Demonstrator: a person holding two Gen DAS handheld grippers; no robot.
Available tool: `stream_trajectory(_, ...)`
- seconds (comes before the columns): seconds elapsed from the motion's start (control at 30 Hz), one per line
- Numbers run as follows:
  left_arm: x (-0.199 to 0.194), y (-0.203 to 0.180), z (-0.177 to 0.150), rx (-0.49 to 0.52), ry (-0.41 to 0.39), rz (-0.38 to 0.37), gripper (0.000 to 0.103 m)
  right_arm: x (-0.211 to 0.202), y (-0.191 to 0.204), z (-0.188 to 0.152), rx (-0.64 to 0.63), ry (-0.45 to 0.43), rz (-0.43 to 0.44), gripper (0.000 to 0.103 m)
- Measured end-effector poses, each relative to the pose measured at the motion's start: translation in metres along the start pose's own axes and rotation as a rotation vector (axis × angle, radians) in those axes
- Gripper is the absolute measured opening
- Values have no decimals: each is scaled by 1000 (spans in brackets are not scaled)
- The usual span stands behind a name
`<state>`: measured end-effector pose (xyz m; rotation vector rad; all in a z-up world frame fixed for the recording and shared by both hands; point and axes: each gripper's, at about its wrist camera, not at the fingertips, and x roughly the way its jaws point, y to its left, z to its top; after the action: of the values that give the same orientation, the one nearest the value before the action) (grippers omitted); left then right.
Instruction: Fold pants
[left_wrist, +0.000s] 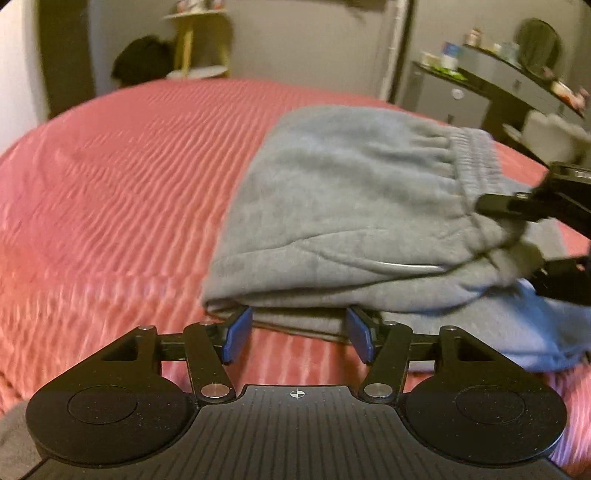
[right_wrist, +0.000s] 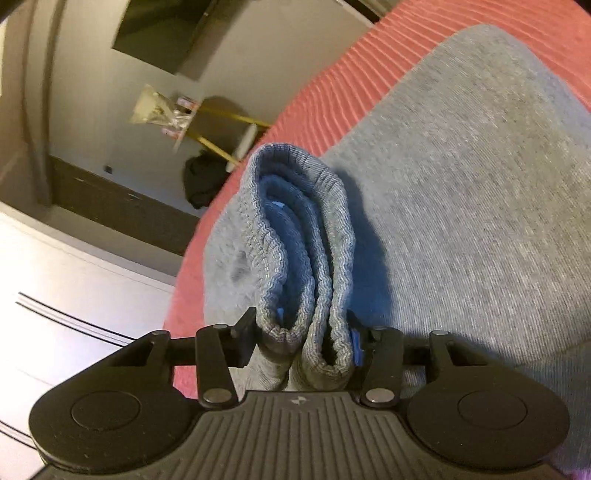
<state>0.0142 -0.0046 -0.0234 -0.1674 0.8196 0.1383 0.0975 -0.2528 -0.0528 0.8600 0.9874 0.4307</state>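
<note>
A pink ribbed bedspread (left_wrist: 122, 192) fills most of the left wrist view, and its far edge is cut off by the curve of the lens. On it lie the grey pants (left_wrist: 343, 206), folded into a thick bundle with the gathered waistband (left_wrist: 476, 158) at the far right. Much of this view is smeared by motion blur, so the shelf and dresser behind the bed are hard to make out. A pale blue patch of cloth at the lower right of the bundle cannot be identified with certainty.

The left gripper (left_wrist: 299, 334) is seen with its jaws apart, its blue pads (left_wrist: 238, 334) set at the near folded edge of the bundle; nothing is clamped between them, and whether the tips touch the fabric cannot be told.

The right gripper (right_wrist: 304, 341) is seen closed on the ribbed elastic band (right_wrist: 295, 236) of the pants, whose doubled layers stand bunched between the jaws and rise away from the camera. The left pad is hidden by the cloth, and only a sliver of the blue right pad (right_wrist: 355, 345) is visible. The lower part of the held fabric is hidden behind the gripper body.
</note>
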Motion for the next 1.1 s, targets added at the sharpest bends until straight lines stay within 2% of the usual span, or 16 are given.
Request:
stream_trajectory(0.07, 7, 5, 0, -36, 16, 4, 63, 5, 3, 4, 28, 26, -20, 59)
stream_trajectory(0.17, 8, 16, -2, -88, 8, -26, 63, 18, 12, 7, 32, 60, -70, 61)
stream_trajectory(0.2, 10, 20, 0, -108, 9, -25, 63, 21, 16, 8, 34, 60, -96, 58)
stream_trajectory(0.23, 11, 24, 0, -131, 11, -25, 63, 22, 21, 7, 28, 46, -117, 51)
stream_trajectory(0.33, 12, 35, -4, -181, 17, -37, 63, 21, 49, 1, -60, -25, -172, 44)
stream_trajectory(0.4, 12, 34, -4, -177, 5, -38, 59, 13, 63, -2, -68, -57, -150, 43)
stream_trajectory(0.53, 14, 31, -2, -158, 3, -33, 58, -14, 79, 1, 5, -125, -29, 41)
stream_trajectory(0.63, 13, 30, 0, -153, -2, -36, 55, -30, 86, 3, 3, -155, -4, 41)
stream_trajectory(0.67, 13, 31, 0, -158, -4, -35, 48, -37, 82, 1, 8, -161, -1, 41)
stream_trajectory(0.73, 14, 34, 2, -187, -26, -36, 24, -47, 69, -2, 38, -175, 1, 41)
stream_trajectory(0.8, 11, 40, 2, -223, -44, -83, 10, -52, 53, -5, 93, -194, 5, 41)
stream_trajectory(0.87, 6, 43, 2, -233, -68, -124, 10, -56, 36, -6, 139, -204, -10, 41)
stream_trajectory(0.93, 4, 42, 1, -218, -76, -147, 10, -55, 20, -8, 144, -210, -64, 42)
stream_trajectory(1.0, 7, 38, 1, -195, -57, -137, 10, -47, 3, -7, 148, -199, -128, 42)
stream_trajectory(1.07, 10, 36, 1, -181, -42, -132, 12, -40, -16, -8, 199, -183, -147, 44)
stream_trajectory(1.1, 10, 36, 2, -181, -41, -125, 17, -38, -22, -9, 212, -182, -144, 45)
